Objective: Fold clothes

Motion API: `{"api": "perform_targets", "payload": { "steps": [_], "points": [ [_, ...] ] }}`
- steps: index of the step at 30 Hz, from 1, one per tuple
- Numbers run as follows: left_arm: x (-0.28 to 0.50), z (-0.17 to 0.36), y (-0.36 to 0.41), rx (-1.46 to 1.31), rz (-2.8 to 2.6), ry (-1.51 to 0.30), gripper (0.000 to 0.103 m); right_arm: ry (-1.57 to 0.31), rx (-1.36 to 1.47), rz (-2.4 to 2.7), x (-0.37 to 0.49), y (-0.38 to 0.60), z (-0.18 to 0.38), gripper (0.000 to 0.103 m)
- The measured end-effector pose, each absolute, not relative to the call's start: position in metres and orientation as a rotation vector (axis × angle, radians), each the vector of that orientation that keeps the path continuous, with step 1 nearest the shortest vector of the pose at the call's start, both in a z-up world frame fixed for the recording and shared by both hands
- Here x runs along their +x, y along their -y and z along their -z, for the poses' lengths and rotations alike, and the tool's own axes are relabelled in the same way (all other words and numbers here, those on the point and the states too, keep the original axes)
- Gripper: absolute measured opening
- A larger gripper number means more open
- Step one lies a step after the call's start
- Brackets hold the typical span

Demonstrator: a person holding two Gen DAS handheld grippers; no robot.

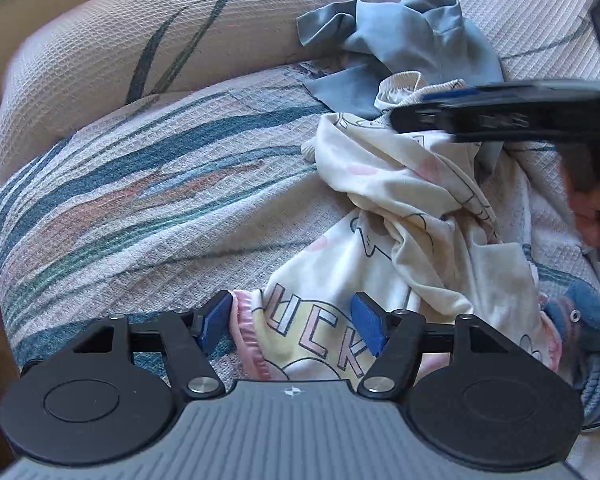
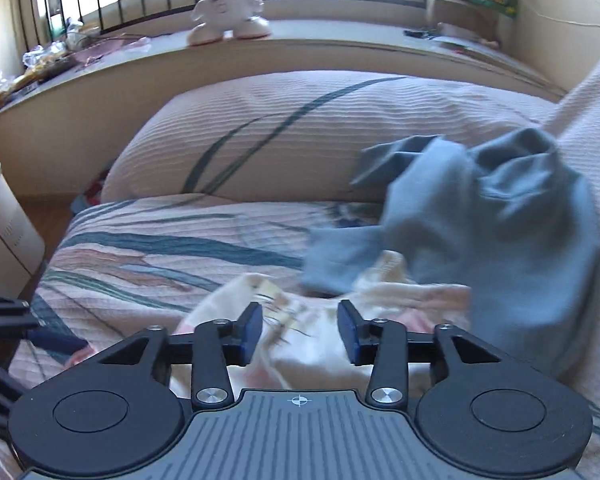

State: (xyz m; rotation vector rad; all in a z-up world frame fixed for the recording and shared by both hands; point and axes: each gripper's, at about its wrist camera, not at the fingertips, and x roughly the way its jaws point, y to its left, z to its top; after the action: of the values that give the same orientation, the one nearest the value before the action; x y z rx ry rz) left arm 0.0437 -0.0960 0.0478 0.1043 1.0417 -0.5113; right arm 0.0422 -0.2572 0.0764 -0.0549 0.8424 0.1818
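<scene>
The blue pads (image 1: 370,326) of the left gripper (image 1: 294,320) are held apart, low in the left wrist frame, straddling the pink-trimmed hem of the crumpled cream printed cotton garment (image 1: 404,216); nothing is pinched yet. In the right wrist view the right gripper (image 2: 300,330) is likewise spread and empty above the same cloth. A rumpled grey-blue garment (image 2: 500,216) is heaped at the right of that frame, on the woven striped bedspread (image 1: 140,184). The hem is best gripped in a single layer and drawn flat before any fold is attempted
</scene>
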Motion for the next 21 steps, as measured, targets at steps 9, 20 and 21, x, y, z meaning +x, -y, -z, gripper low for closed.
{"api": "perform_targets", "payload": {
  "steps": [9,20,21],
  "points": [
    [0.030,-0.043,0.109,0.149,0.520,-1.002,0.066,-0.945,-0.108,-0.165,0.048,0.237,-0.034,0.053],
    [0.012,-0.048,0.092,0.099,0.459,-0.992,0.009,-0.891,-0.049,-0.193,0.030,0.221,-0.069,0.006],
    [0.011,-0.052,0.084,0.092,0.440,-0.991,0.008,-0.874,-0.039,-0.212,0.028,0.217,-0.077,0.006]
  ]
}}
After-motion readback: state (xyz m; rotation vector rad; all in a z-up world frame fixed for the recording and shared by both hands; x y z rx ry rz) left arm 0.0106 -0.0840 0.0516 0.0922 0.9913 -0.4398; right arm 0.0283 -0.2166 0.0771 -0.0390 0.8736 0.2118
